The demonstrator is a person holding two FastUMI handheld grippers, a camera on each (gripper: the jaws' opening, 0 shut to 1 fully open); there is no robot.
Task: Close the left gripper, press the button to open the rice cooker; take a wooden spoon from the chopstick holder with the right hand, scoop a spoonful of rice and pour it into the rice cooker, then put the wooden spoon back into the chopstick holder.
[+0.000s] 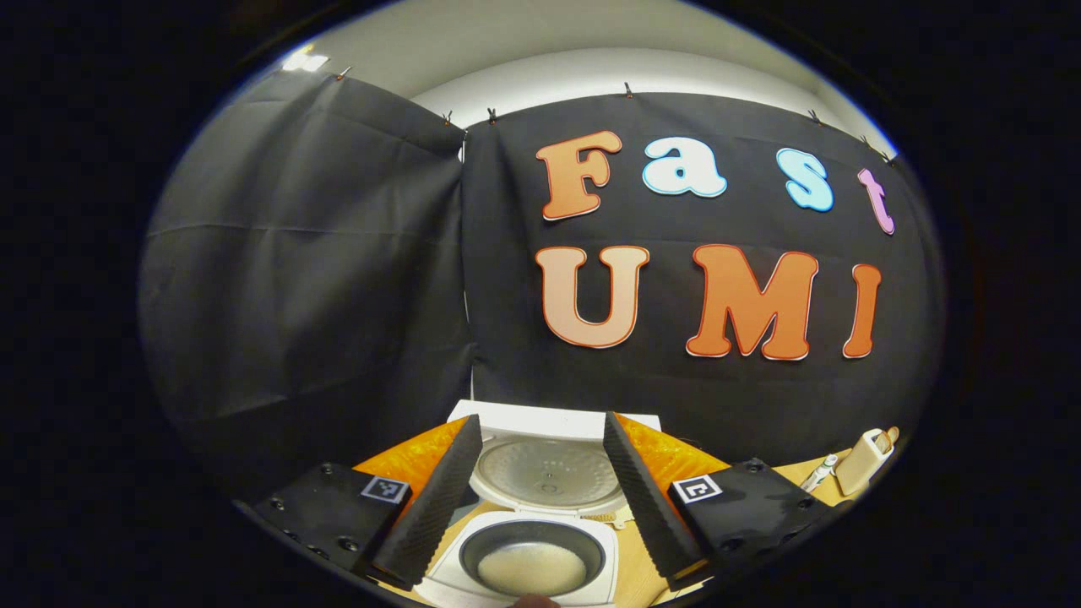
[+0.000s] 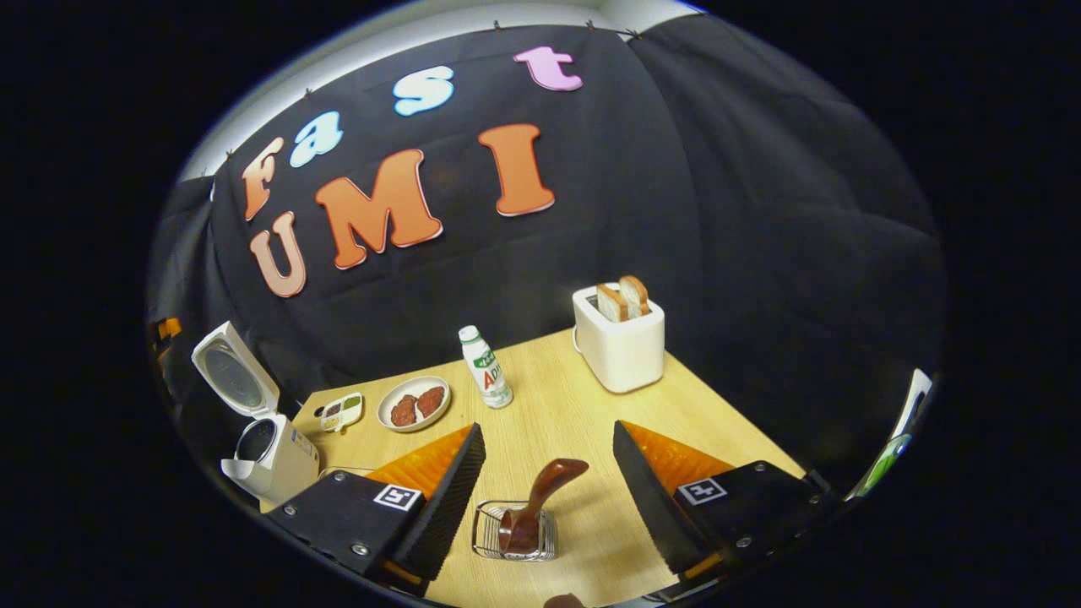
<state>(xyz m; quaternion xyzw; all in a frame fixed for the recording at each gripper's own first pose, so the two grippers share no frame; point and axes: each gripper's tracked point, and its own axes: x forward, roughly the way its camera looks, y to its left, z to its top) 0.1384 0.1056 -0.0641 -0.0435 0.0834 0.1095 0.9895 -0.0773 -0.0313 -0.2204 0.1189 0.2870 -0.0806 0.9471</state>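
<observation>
In the left gripper view the left gripper (image 1: 540, 507) hangs above the rice cooker (image 1: 532, 523), and its two ribbed fingers (image 1: 431, 507) stand wide apart with nothing between them. The cooker is white and its lid (image 1: 545, 473) is open and stands up at the back; the inside of the lid is a round, shiny metal plate with small dots. Below it the dark round inner pot (image 1: 532, 557) holds a pale, grainy layer at the bottom. The cooker stands on a light wooden table (image 1: 642, 574). Far to the right a cream toaster (image 1: 863, 460) with bread in it stands on the same table.

In the right gripper view the right gripper (image 2: 540, 498) also has its fingers (image 2: 443, 507) spread apart and empty. Between them, lower on the table, stands the chopstick holder (image 2: 515, 530), a small basket of thin metal wire. The wooden spoon (image 2: 540, 498) sits inside it, dark brown and glossy, with its curved handle leaning up to the right. Farther away there are a white toaster with two bread slices, a small white bottle (image 2: 485, 367) with a green label, a round plate (image 2: 414, 404) with two brown pieces, and a small dish (image 2: 340, 411). The open rice cooker is at the left edge of the table.
</observation>
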